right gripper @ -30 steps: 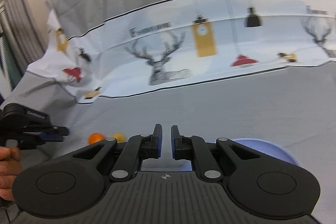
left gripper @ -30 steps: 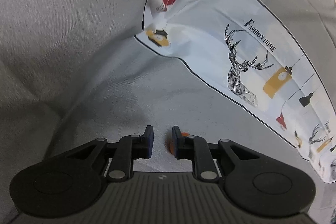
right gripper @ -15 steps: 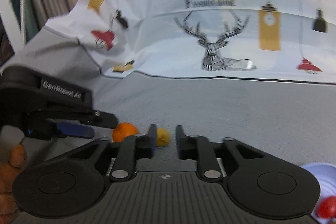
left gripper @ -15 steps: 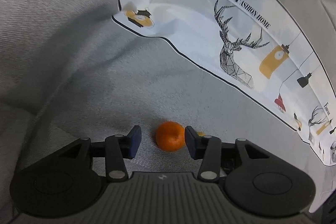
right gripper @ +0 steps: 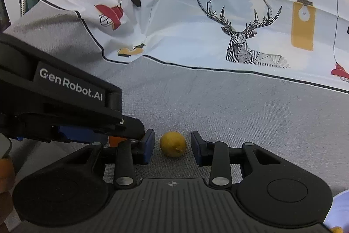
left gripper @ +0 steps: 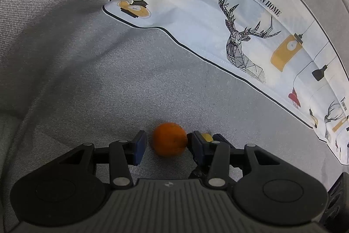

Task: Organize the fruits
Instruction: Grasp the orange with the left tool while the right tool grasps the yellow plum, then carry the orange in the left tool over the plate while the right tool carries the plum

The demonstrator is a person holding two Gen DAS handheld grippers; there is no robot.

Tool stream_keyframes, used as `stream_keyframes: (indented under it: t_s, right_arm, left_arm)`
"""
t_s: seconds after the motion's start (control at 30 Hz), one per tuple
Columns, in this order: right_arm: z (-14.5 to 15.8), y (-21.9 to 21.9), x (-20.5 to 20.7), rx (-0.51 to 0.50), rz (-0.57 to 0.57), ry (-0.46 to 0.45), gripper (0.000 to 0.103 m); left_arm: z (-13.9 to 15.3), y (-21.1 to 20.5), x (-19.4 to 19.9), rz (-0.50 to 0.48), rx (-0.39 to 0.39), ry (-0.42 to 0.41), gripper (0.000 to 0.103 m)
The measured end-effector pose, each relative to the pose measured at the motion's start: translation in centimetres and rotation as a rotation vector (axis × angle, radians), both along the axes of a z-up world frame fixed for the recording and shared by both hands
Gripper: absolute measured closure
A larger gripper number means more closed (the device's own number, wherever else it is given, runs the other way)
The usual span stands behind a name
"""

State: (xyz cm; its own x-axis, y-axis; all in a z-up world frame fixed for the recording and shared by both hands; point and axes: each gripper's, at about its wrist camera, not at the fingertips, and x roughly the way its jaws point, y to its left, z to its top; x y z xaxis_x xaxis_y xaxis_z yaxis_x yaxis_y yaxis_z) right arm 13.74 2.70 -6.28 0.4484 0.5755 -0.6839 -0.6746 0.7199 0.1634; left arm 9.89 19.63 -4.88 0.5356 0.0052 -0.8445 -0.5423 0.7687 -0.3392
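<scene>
An orange (left gripper: pixel 169 139) lies on the grey cloth between the fingers of my left gripper (left gripper: pixel 168 145), which is open. The fruit sits close against the right pad, with a gap at the left pad. A small yellow lemon (right gripper: pixel 173 144) rests just to the orange's right, between the fingers of my right gripper (right gripper: pixel 172 146). Its jaws are opening and stand clear of the lemon on both sides. In the right wrist view the left gripper's black housing (right gripper: pixel 65 88) fills the left side and hides most of the orange (right gripper: pixel 115 141). The lemon (left gripper: pixel 206 137) peeks out behind the left gripper's right finger.
A white cloth printed with deer and lamps (right gripper: pixel 240 21) lies rumpled across the far side of the grey cloth (right gripper: pixel 240 106). A pale blue plate's rim (right gripper: pixel 340 209) shows at the bottom right. A person's hand (right gripper: pixel 5 169) is at the left edge.
Both grippers went from shut to open and dropped toward the fruit. The right one swung left, bringing the lemon between its fingers; the orange now sits between the left fingers.
</scene>
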Motion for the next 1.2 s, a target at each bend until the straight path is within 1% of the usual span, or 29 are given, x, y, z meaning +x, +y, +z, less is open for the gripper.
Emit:
stream_keyframes:
  t_s: [0.13, 0.33, 0.6, 0.63, 0.67, 0.77, 0.83, 0.97, 1.03, 1.13, 1.2]
  right_arm:
    - [-0.2, 0.1, 0.0, -0.005, 0.003, -0.004, 0.075]
    - [-0.1, 0.0, 0.0, -0.010, 0.001, -0.013, 0.076]
    - [0.6, -2.0, 0.2, 0.004, -0.034, -0.010, 0.076]
    - [0.7, -2.3, 0.1, -0.001, -0.039, -0.010, 0.076]
    - [0.8, -2.5, 0.1, -0.004, -0.044, -0.008, 0.076]
    - [1.2, -3.3, -0.3, -0.008, -0.057, -0.007, 0.076]
    - [2.0, -4.0, -0.9, 0.000, -0.062, -0.020, 0.076]
    - [4.3, -6.3, -1.8, 0.030, -0.082, -0.063, 0.076]
    - [5.7, -8.3, -2.1, 0.048, -0.109, -0.081, 0.076]
    - [7.3, -12.5, -2.3, 0.074, -0.173, -0.100, 0.076]
    - [8.2, -15.6, -2.3, 0.085, -0.225, -0.093, 0.075]
  left_arm:
    - [0.0, -0.1, 0.0, -0.001, 0.000, 0.003, 0.053]
    - [0.0, -0.1, 0.1, -0.004, -0.001, 0.001, 0.053]
    - [-0.3, -0.6, 0.5, -0.020, 0.019, 0.010, 0.054]
    - [-0.3, -0.8, 0.5, -0.025, 0.024, 0.011, 0.058]
    - [-0.3, -0.9, 0.5, -0.034, 0.034, 0.010, 0.063]
    - [0.0, -1.1, 0.4, -0.046, 0.066, 0.006, 0.065]
    - [0.3, -1.2, 0.1, -0.047, 0.074, -0.001, 0.065]
    - [1.5, -1.8, -0.9, -0.065, 0.060, -0.042, 0.066]
    - [2.2, -2.4, -1.4, -0.085, 0.058, -0.066, 0.066]
    - [3.2, -4.1, -1.9, -0.152, 0.061, -0.100, 0.066]
    - [3.9, -5.7, -2.1, -0.209, 0.073, -0.121, 0.066]
